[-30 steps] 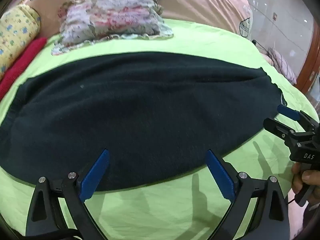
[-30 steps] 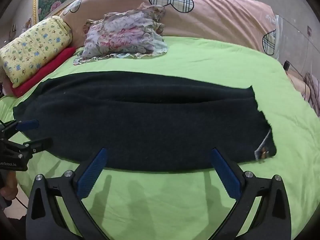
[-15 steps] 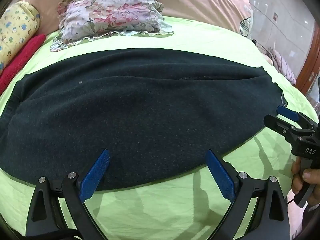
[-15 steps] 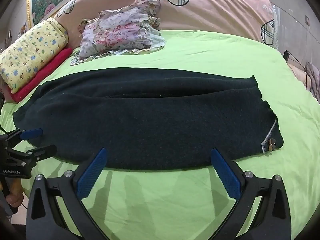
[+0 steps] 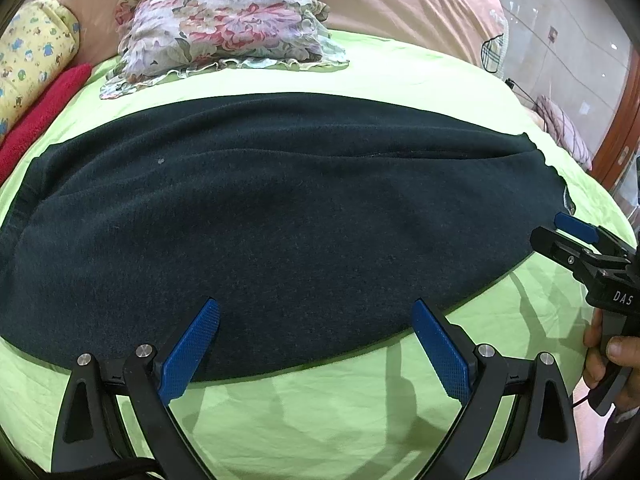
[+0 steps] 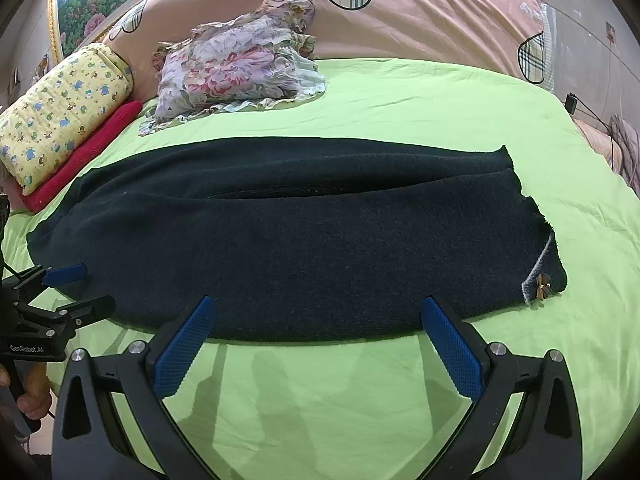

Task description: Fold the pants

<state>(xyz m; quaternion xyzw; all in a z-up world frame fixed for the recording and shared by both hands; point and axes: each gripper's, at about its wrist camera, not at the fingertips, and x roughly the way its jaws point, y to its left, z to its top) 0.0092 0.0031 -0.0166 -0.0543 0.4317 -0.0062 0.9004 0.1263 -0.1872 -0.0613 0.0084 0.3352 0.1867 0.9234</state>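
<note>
The pants [image 6: 304,240] lie flat across the green sheet [image 6: 400,392], legs stacked, already folded lengthwise. Over the last second both grippers have edged closer to the near hem. The left gripper [image 5: 316,344] and right gripper [image 6: 320,344] hover with jaws spread wide, holding nothing. A crosswise fold likely comes next.
</note>
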